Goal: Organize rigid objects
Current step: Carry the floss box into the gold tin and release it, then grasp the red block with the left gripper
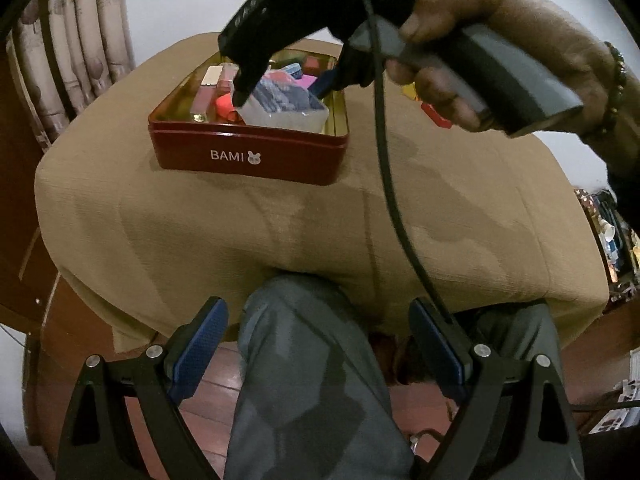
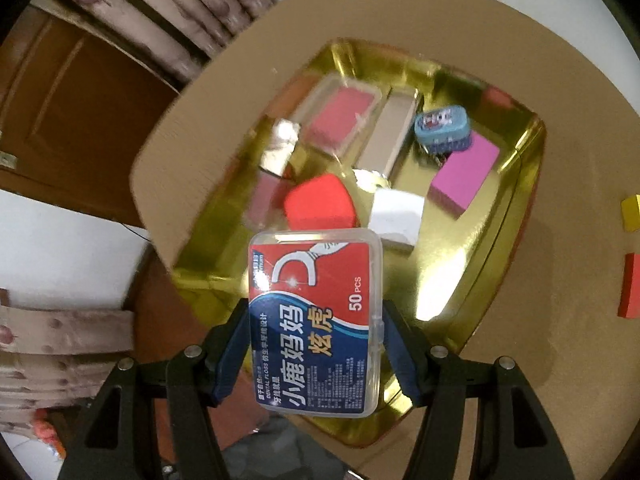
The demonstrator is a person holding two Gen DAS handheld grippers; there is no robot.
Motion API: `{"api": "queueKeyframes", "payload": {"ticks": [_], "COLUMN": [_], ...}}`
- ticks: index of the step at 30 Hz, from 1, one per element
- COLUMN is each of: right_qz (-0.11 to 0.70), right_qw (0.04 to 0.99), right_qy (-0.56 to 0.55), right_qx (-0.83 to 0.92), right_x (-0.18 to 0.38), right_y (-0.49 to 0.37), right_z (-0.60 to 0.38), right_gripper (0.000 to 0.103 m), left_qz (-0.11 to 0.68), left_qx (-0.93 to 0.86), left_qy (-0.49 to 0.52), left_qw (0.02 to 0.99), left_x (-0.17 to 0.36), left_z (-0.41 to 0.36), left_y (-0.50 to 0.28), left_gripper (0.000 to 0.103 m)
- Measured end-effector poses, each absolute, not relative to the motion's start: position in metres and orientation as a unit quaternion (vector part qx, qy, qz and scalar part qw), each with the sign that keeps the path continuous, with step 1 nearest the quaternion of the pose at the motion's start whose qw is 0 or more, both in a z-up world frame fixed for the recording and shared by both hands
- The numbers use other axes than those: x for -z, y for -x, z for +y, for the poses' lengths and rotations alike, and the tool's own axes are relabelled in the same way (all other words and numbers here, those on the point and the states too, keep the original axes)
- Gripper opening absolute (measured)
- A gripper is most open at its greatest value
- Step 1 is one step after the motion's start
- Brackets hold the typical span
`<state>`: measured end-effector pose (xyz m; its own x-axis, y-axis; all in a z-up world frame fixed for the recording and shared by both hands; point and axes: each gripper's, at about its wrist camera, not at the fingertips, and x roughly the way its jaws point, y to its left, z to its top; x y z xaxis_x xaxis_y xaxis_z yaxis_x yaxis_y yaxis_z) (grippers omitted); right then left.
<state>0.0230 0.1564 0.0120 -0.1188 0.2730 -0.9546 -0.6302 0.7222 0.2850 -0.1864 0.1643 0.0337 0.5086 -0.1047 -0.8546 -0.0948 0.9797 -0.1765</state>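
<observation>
A red tin (image 1: 248,152) marked BAMI stands on a tan-covered table (image 1: 280,232); its inside is gold (image 2: 480,260). My right gripper (image 2: 316,312) is shut on a clear dental floss box (image 2: 316,320) with a red and blue label and holds it just above the tin's near side. In the left wrist view a hand holds the right gripper (image 1: 280,94) over the tin with the floss box (image 1: 288,108) in it. In the tin lie a red block (image 2: 320,204), a pink block (image 2: 464,180), a small blue case (image 2: 442,126) and several others. My left gripper (image 1: 316,312) hangs open and empty off the table's near edge.
A yellow block (image 2: 631,212) and a red block (image 2: 632,284) lie on the cloth to the right of the tin. A person's grey-trousered leg (image 1: 312,360) is below my left gripper. A black cable (image 1: 384,140) hangs across the table. Curtains (image 1: 80,40) hang at the left.
</observation>
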Motion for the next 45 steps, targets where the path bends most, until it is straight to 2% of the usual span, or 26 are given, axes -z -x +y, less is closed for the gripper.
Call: {"api": "queueKeyframes", "payload": {"ticks": [8, 15, 21, 25, 29, 37, 45], "right_qz": [0.641, 0.639, 0.583, 0.501, 0.443, 0.455, 0.437], "right_qw": [0.684, 0.695, 0.742, 0.809, 0.874, 0.89, 0.898], "right_qy": [0.204, 0.17, 0.094, 0.015, -0.005, 0.024, -0.032], "right_qx": [-0.281, -0.283, -0.317, -0.307, -0.198, 0.009, 0.042], "right_x": [0.002, -0.006, -0.044, -0.081, -0.073, -0.036, -0.033], "right_y": [-0.039, -0.062, -0.074, -0.072, -0.073, -0.089, -0.09], "right_z": [0.16, 0.149, 0.112, 0.036, -0.07, -0.277, -0.359], "right_gripper": [0.064, 0.065, 0.065, 0.065, 0.065, 0.065, 0.065], "left_qz": [0.513, 0.518, 0.518, 0.508, 0.497, 0.5, 0.496], "left_qx": [0.005, 0.005, 0.002, -0.004, 0.005, 0.041, 0.071], "left_qy": [0.119, 0.122, 0.116, 0.099, 0.08, 0.025, 0.031], "left_qw": [0.85, 0.846, 0.847, 0.855, 0.864, 0.865, 0.865], "left_x": [-0.024, -0.019, -0.02, -0.023, -0.029, -0.037, -0.063], "left_z": [0.175, 0.177, 0.174, 0.171, 0.161, 0.115, 0.067], "left_y": [0.181, 0.181, 0.183, 0.184, 0.187, 0.177, 0.105], "left_gripper": [0.09, 0.09, 0.089, 0.09, 0.09, 0.09, 0.09]}}
